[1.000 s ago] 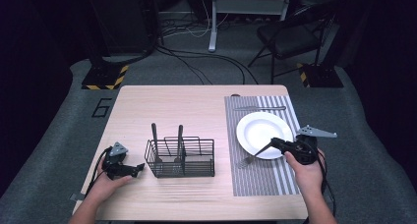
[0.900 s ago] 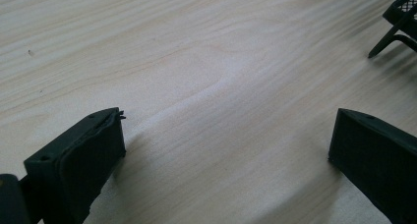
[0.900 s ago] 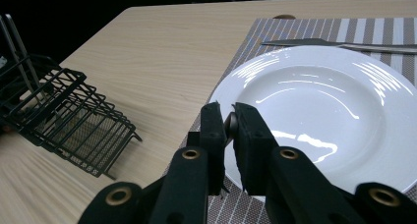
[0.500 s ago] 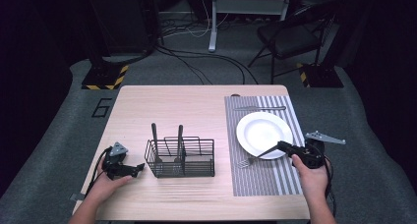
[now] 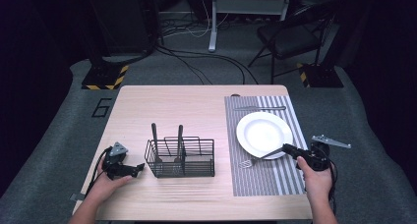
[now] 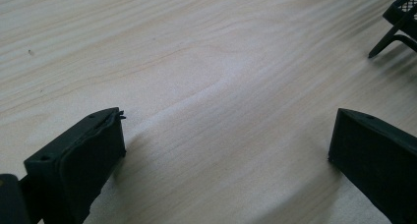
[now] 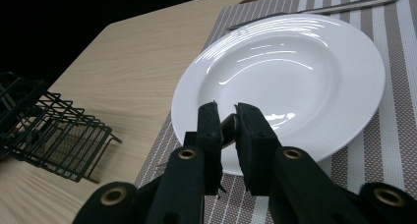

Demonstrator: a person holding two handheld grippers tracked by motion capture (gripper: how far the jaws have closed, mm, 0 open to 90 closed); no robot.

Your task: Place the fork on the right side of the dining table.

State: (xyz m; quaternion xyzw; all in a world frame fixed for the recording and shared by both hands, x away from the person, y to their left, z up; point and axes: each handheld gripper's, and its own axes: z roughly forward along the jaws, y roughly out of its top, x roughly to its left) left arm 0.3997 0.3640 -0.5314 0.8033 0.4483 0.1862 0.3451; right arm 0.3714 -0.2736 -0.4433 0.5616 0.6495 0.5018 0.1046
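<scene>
Steel fork (image 5: pixel 259 157) looks light, stiff and slippery; right gripper (image 7: pixel 227 123) has its jaws pinching the handle, sensible spot. Left gripper (image 6: pixel 223 150) rests wide open.

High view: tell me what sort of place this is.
Probably a lab or studio set up for recording table tasks: a lone wooden table on grey carpet, loose cables across the floor, and hazard-striped bases behind it in a dark room.
</scene>
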